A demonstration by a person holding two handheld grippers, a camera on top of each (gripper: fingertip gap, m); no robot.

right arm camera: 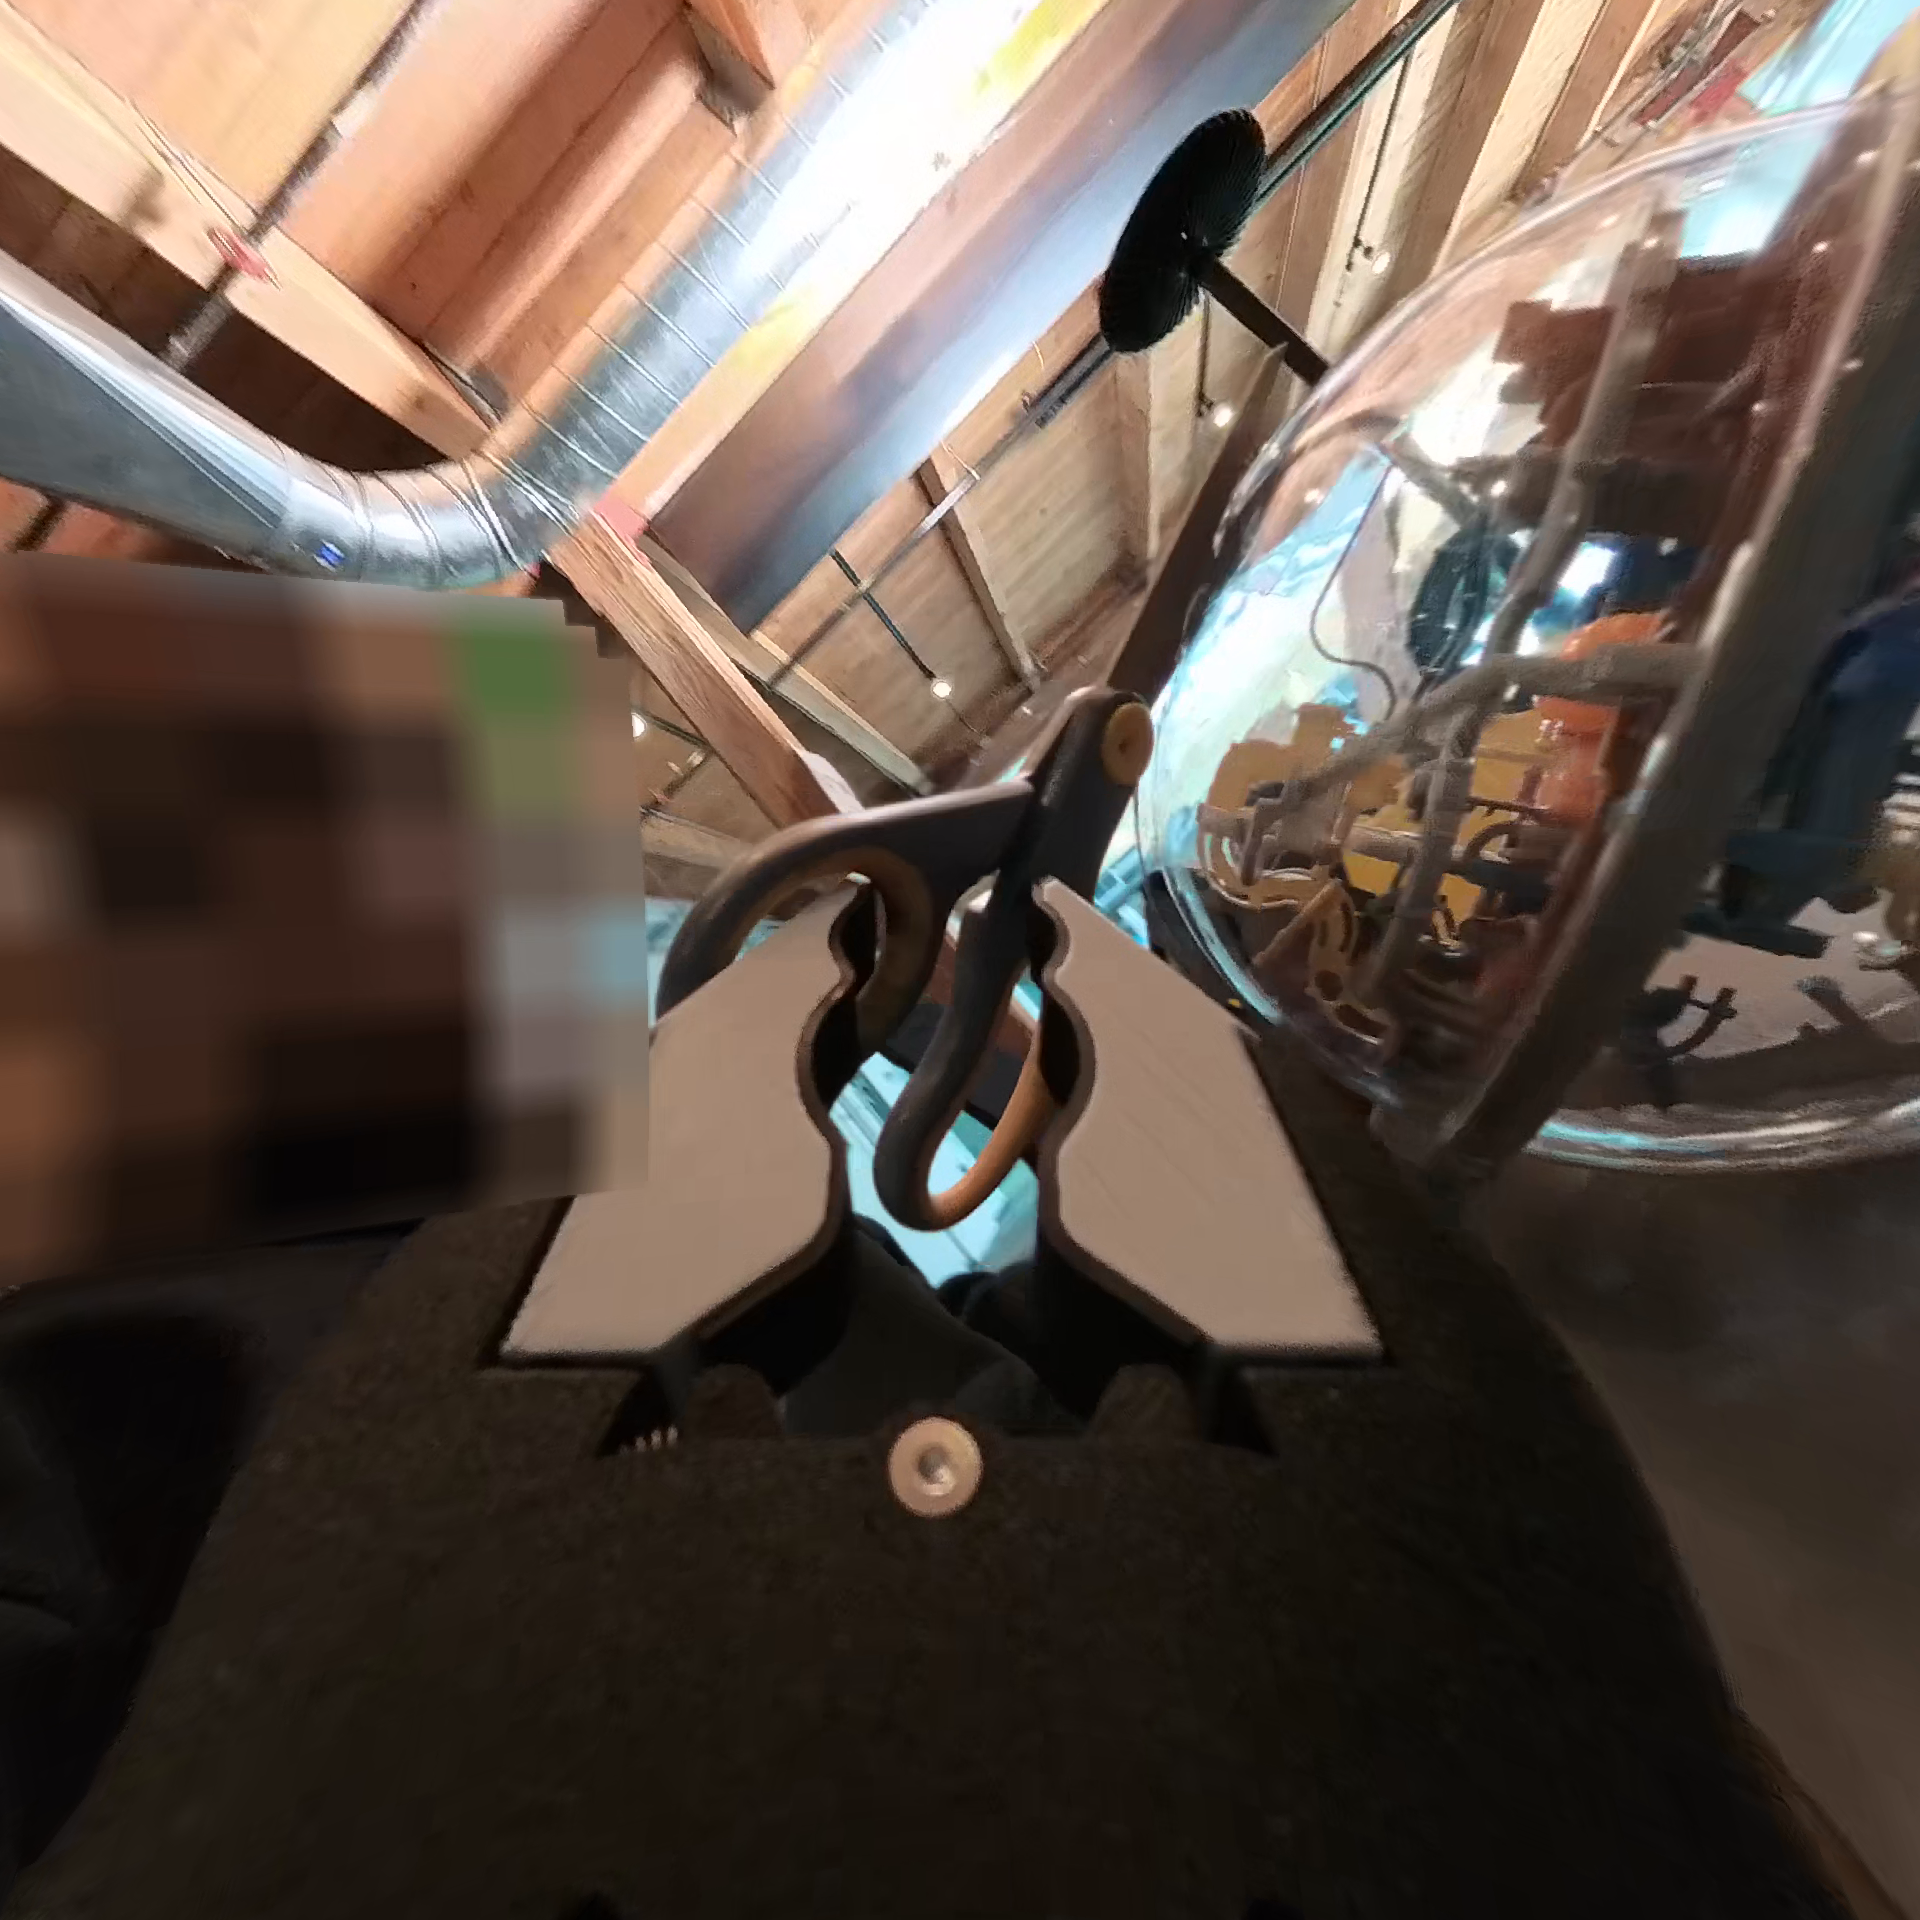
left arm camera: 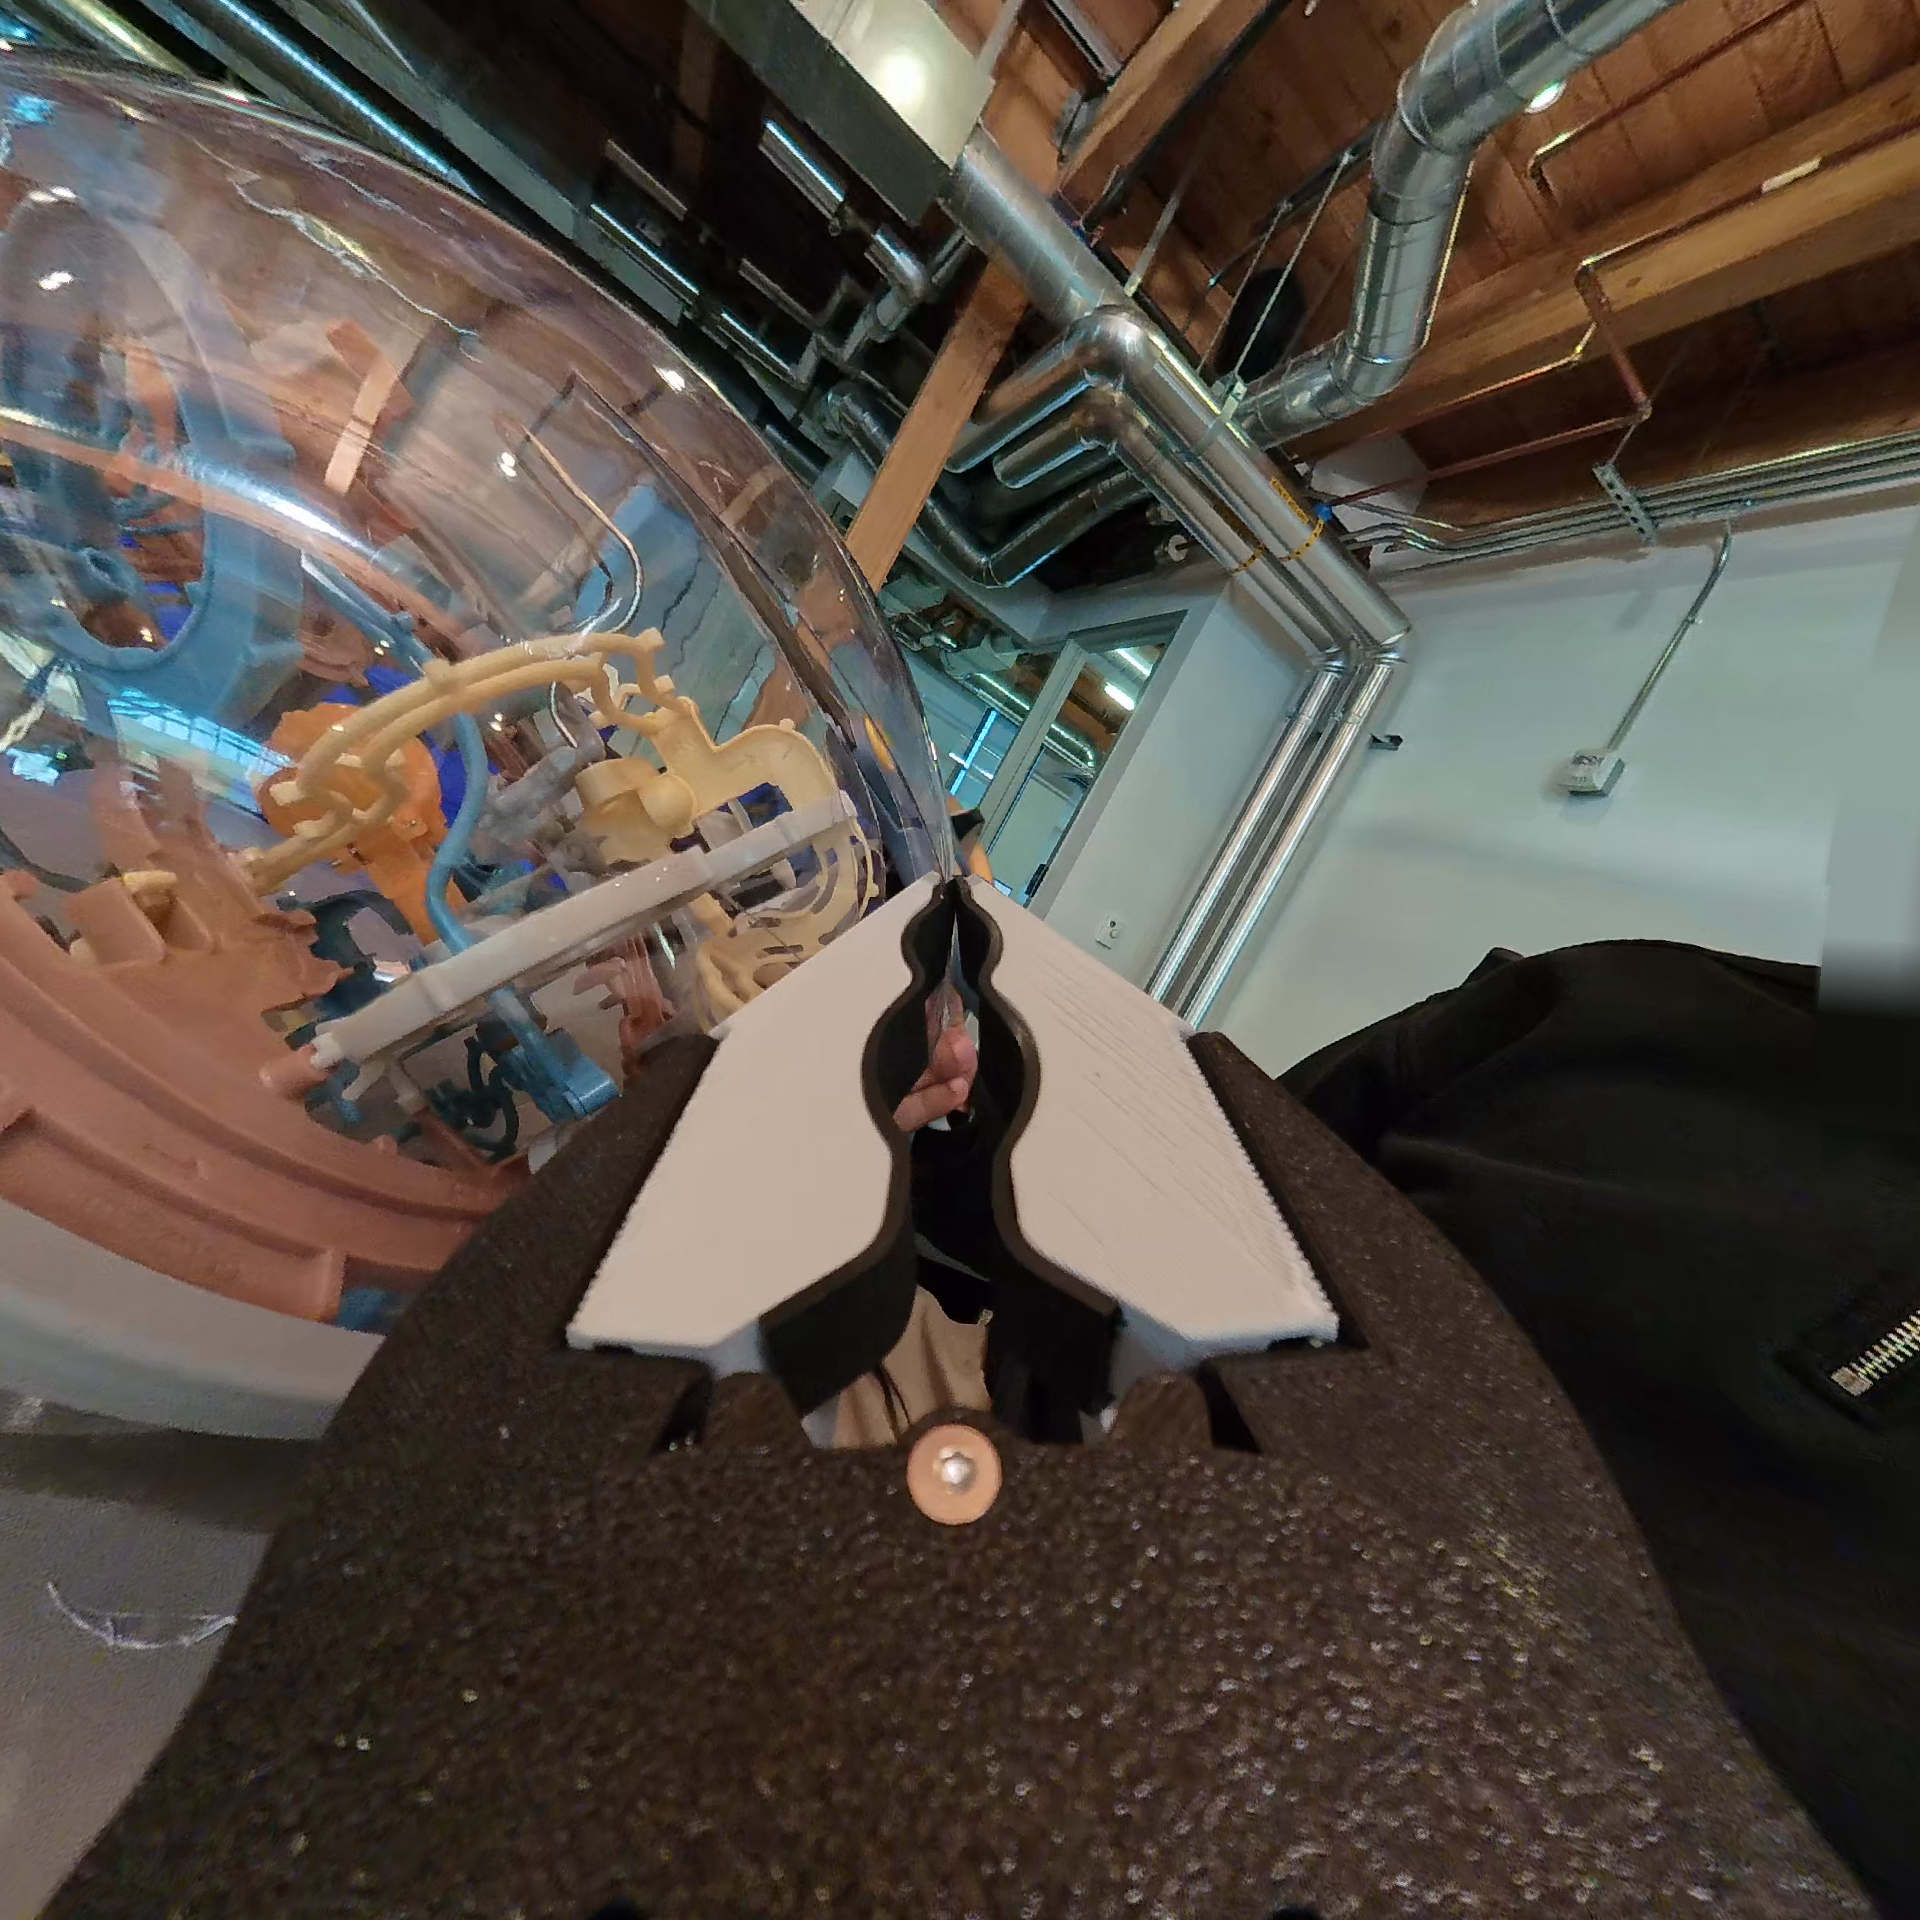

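Left hand-held gripper [left arm camera: 951,891] — tips together — beside clear maze sphere [left arm camera: 436,582]. Right hand-held gripper [right arm camera: 951,914] clamped on scissors handle [right arm camera: 971,1029], sphere just right.

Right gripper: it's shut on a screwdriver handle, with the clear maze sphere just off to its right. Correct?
Not quite. The right gripper is shut on a pair of scissors, gripped by the dark handle loops, not a screwdriver. The right wrist view shows this. The clear maze sphere is indeed just off to its right.
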